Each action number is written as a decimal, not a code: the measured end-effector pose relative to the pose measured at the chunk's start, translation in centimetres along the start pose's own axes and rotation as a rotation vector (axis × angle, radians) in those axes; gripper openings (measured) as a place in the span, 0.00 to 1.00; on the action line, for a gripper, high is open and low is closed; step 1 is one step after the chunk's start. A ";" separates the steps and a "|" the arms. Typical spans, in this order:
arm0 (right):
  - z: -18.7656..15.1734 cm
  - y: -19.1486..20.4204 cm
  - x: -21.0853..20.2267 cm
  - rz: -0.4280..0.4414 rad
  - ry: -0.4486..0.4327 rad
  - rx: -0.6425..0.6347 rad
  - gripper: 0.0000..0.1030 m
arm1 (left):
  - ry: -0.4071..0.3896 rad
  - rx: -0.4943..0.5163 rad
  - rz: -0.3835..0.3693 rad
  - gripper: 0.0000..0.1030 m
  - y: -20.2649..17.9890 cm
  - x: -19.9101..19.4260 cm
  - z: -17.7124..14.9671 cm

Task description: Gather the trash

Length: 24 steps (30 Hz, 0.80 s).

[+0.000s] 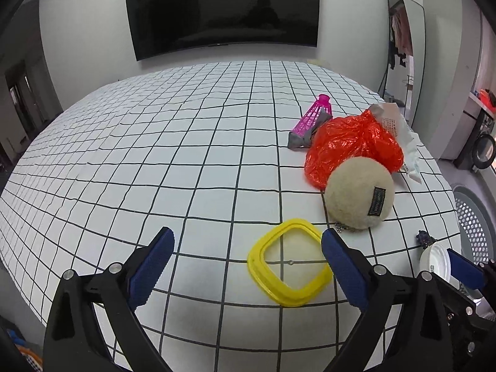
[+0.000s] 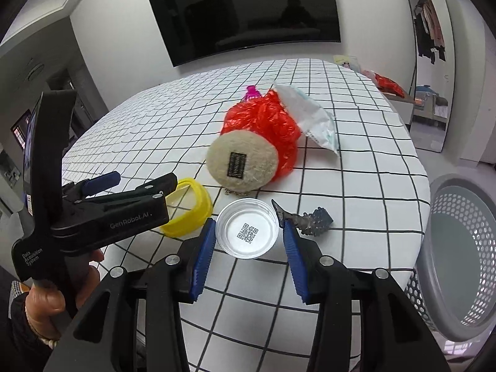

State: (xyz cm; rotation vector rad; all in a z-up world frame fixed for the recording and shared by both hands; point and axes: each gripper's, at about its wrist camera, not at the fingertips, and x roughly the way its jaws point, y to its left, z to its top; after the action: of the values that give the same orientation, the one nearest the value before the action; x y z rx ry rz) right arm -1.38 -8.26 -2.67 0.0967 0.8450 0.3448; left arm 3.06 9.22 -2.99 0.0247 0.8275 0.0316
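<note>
Right gripper (image 2: 248, 232) angled down, blue pads clamped on round clear plastic lid (image 2: 247, 228) bearing QR code. Left gripper (image 1: 248, 263) released, jaws spread, square yellow plastic ring (image 1: 290, 262) just inside right-hand pad; "GenRobot.AI", "Data Acquisition System" legible on body.

my left wrist camera looks along my left gripper (image 1: 248, 266), tilted down over the checked bed (image 1: 155, 155) toward the wall tv (image 1: 223, 9), close above the yellow ring (image 1: 290, 262). my right wrist camera sits just to its right, facing the same way, close over the clear lid (image 2: 247, 228), with the laundry basket (image 2: 465, 248) at its right edge. both share the ring, the plush ball (image 1: 361, 192), the red bag (image 1: 353, 145) and the tv.
</note>
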 end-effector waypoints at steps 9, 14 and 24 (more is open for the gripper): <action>-2.3 0.3 1.0 0.019 0.089 0.011 0.42 | 0.012 -0.029 -0.005 0.91 1.4 0.2 -0.6; -3.8 -0.7 1.0 0.009 0.118 0.040 0.42 | 0.022 -0.021 -0.019 0.91 0.8 0.3 -1.0; -4.8 -1.9 0.0 -0.030 0.115 0.053 0.42 | 0.024 -0.004 -0.024 0.91 -0.1 0.0 -1.5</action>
State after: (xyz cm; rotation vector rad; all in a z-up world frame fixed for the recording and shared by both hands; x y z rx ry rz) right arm -4.44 -10.28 -6.23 0.1137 0.9690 0.3017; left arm 2.01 9.15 -4.00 0.0108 0.8521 0.0106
